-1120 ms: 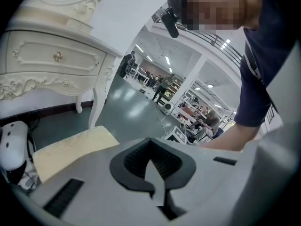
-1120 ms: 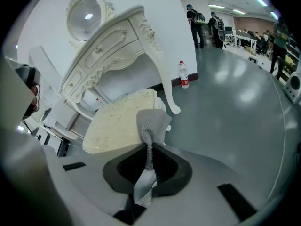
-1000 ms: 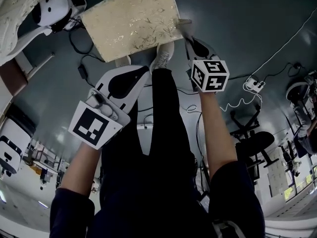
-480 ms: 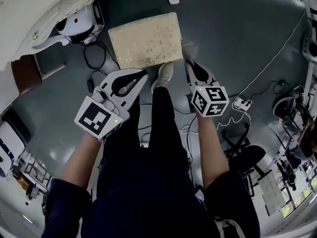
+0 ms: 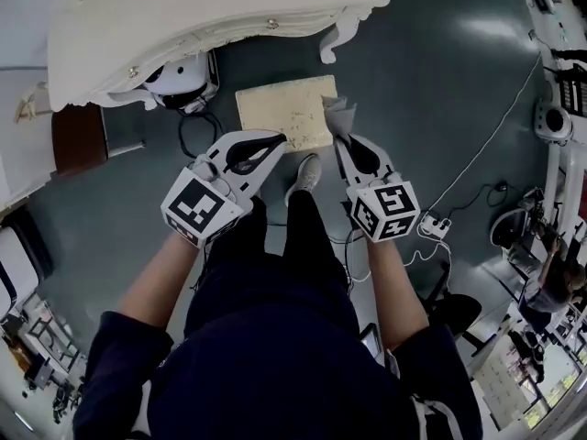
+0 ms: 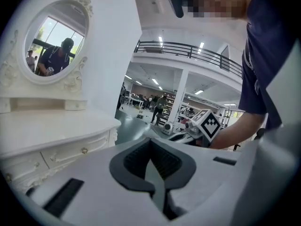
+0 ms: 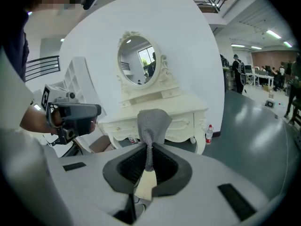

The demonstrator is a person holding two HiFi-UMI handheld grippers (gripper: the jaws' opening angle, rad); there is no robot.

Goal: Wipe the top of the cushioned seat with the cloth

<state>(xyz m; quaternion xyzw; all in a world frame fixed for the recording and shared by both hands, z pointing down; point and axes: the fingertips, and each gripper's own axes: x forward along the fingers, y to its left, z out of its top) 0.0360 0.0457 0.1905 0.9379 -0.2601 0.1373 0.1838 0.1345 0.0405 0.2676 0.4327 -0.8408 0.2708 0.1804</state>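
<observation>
Head view looks steeply down on you standing at a white carved dressing table (image 5: 183, 26), which runs across the far left. Your left gripper (image 5: 266, 145) sits left of your legs. In the left gripper view its jaws (image 6: 153, 173) are pressed together with nothing between them. Just beyond your grey shoe (image 5: 305, 168), the beige rectangular cushioned seat (image 5: 280, 108) rests on the dark floor near the table. Your right gripper (image 5: 341, 145) is pinching a grey knitted cloth (image 5: 336, 115), which overlaps the seat's right edge from above. In the right gripper view the cloth (image 7: 153, 121) stands up from the clamped jaws (image 7: 146, 168), in the air before the table's oval mirror (image 7: 139, 60). Farther right, a white power strip (image 5: 436, 225) lies on the floor.
</observation>
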